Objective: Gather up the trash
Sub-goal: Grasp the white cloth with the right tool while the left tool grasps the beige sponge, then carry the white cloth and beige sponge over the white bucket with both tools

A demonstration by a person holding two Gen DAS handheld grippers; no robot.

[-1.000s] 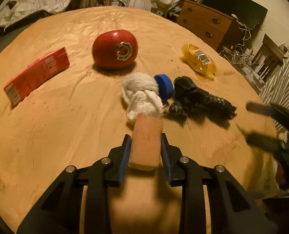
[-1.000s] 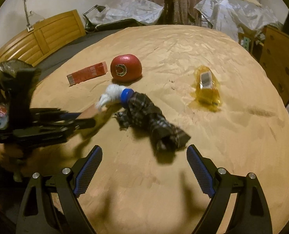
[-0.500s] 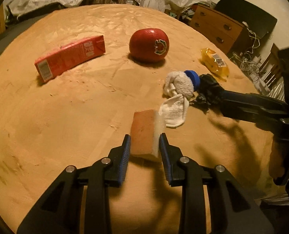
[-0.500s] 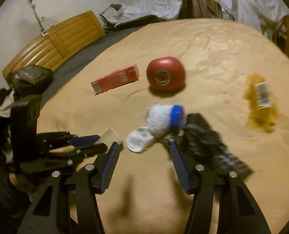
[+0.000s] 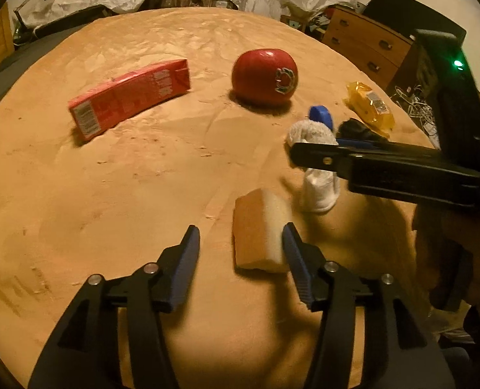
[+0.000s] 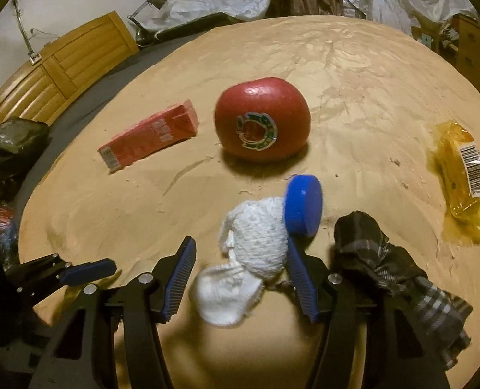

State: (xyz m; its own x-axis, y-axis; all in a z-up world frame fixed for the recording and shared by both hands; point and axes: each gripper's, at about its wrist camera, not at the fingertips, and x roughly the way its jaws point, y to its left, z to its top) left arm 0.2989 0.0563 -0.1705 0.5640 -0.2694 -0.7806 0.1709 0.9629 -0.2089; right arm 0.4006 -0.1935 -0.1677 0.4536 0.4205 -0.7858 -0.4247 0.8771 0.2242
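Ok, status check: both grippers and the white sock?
Left gripper open, sponge against its right finger. Right gripper open, straddling white sock. Blue cap and dark plaid cloth crowd the sock.

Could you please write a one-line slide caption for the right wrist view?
Right gripper, jaws open, straddles a white sock beside a blue cap, with apple and red carton beyond.
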